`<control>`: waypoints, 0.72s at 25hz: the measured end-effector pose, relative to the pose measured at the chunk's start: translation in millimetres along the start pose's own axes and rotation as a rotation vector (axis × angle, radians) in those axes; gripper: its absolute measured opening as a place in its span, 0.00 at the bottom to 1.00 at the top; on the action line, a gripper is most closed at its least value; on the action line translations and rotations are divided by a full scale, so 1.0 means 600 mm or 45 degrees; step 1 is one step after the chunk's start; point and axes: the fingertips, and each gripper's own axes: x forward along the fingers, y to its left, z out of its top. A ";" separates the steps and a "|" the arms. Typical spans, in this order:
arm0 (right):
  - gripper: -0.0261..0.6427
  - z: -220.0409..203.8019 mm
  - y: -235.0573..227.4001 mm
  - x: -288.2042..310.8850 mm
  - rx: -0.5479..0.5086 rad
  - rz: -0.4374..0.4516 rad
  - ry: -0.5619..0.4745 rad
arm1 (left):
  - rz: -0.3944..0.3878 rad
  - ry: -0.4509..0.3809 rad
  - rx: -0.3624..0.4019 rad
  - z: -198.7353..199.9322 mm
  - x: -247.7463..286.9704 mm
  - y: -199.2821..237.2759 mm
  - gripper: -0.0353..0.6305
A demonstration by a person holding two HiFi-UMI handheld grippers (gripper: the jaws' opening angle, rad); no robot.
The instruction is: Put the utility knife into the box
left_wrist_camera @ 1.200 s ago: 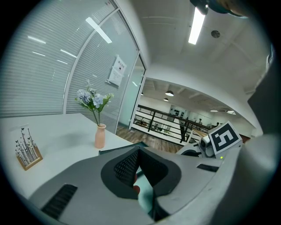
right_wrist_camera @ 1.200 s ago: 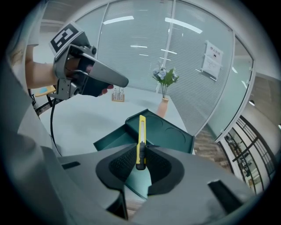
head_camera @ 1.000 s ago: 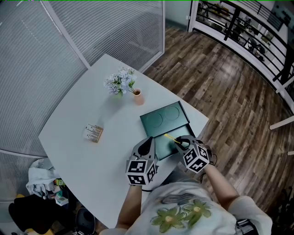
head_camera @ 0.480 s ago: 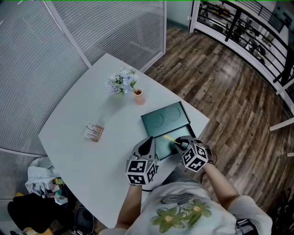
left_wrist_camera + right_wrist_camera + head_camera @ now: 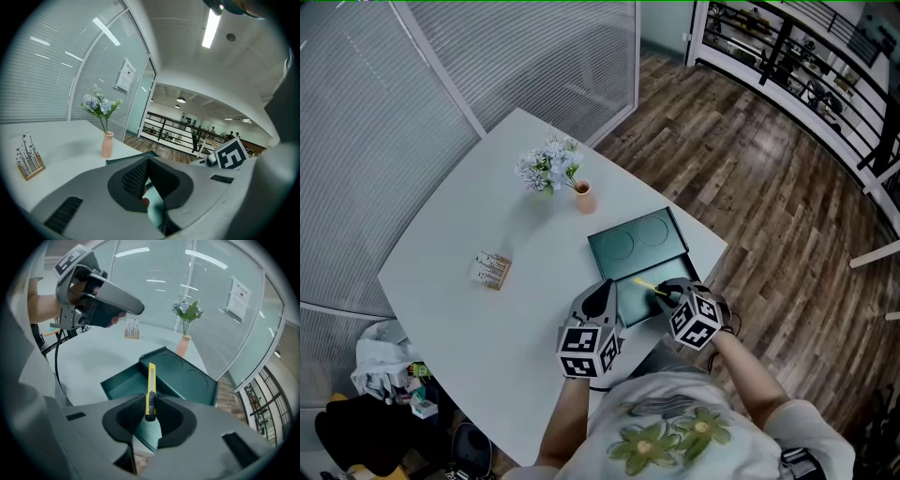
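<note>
**A:** How far along is it?

**B:** Partway, I'd say. The right claw [image 5: 150, 412] is clamped on the yellow utility knife [image 5: 151, 383] near its dark butt end. The knife points out over the open green box [image 5: 123, 383] on the desk [image 5: 459, 220]. It is held above the tray, not lying in it, so the lowering and the letting go are left to do.

**A:** And the other side?

**B:** The left claw [image 5: 146, 182] has its jaws together with nothing gripped. In the head view it sits at the box's near left corner, but I cannot tell whether it touches the box.

**A:** What can't you make out?

**B:** Whether the blade is extended, as the tip is too small to read. How far the knife hangs above the tray floor isn't clear either. There is a reddish spot in the gap under the left jaws that I cannot identify. In the head view both claws cover the box's near edge. The lid [image 5: 639, 239] lies open and flat behind the tray, in plain sight.
</note>
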 end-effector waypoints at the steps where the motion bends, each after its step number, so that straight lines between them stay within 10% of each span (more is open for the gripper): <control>1: 0.14 -0.001 0.000 0.002 -0.002 0.001 0.003 | 0.000 0.000 0.000 0.000 0.000 0.000 0.05; 18: 0.14 -0.014 0.003 0.026 -0.071 0.033 0.072 | 0.002 0.006 -0.008 -0.002 0.001 -0.002 0.05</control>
